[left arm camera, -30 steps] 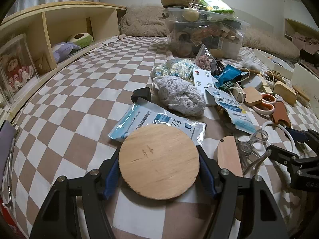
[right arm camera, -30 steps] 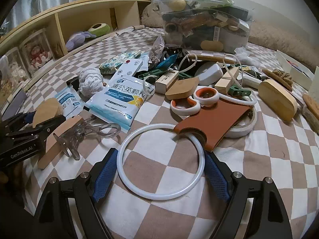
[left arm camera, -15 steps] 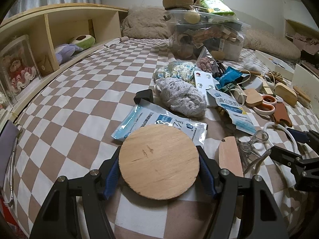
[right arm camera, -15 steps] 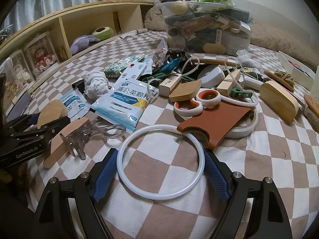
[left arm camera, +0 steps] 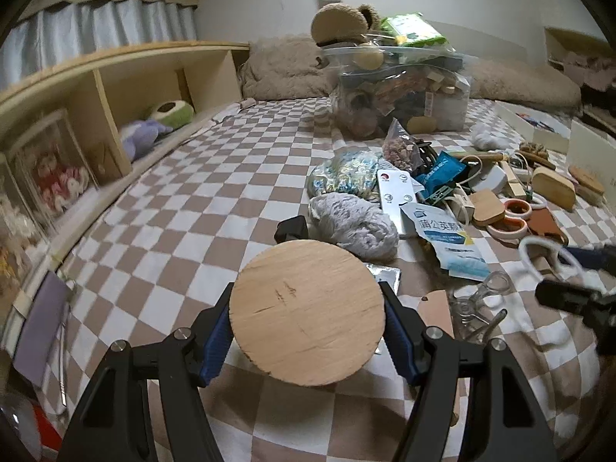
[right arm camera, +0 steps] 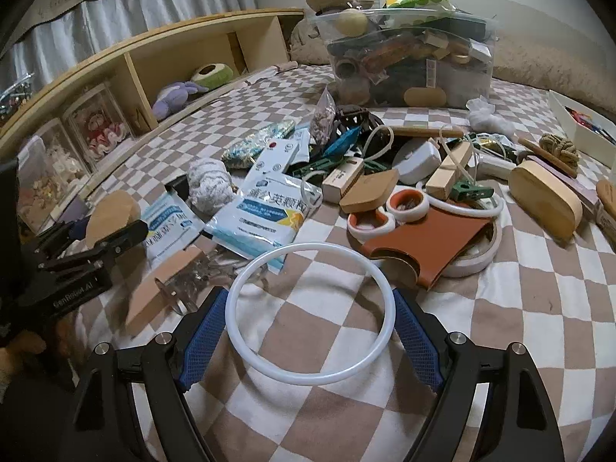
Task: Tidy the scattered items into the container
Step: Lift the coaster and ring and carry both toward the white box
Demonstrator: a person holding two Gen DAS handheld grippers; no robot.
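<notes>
My left gripper [left arm camera: 307, 325] is shut on a round wooden disc [left arm camera: 307, 312], held off the checkered bedspread [left arm camera: 181, 231]. In the right wrist view the same gripper [right arm camera: 104, 227] shows at the left with the disc [right arm camera: 111, 211] edge-on. My right gripper [right arm camera: 310, 317] is shut on a white plastic ring [right arm camera: 310, 310], its blue pads touching the ring's two sides. The clear plastic container [left arm camera: 400, 96], piled full, stands at the far end of the bed; the container [right arm camera: 408, 61] shows in the right wrist view too. Scattered items lie between it and both grippers.
A grey yarn ball [left arm camera: 354, 227], white-blue sachets [right arm camera: 265, 211], orange-handled scissors [right arm camera: 389, 211] in a brown sheath, a wooden brush [right arm camera: 546, 200] and a clear clip [left arm camera: 481, 304] lie on the bed. A wooden shelf [left arm camera: 107, 96] with plush toys runs along the left.
The left gripper has risen with the disc, which now covers the sachet beneath it. The right gripper has lifted and tilted slightly with the ring.
</notes>
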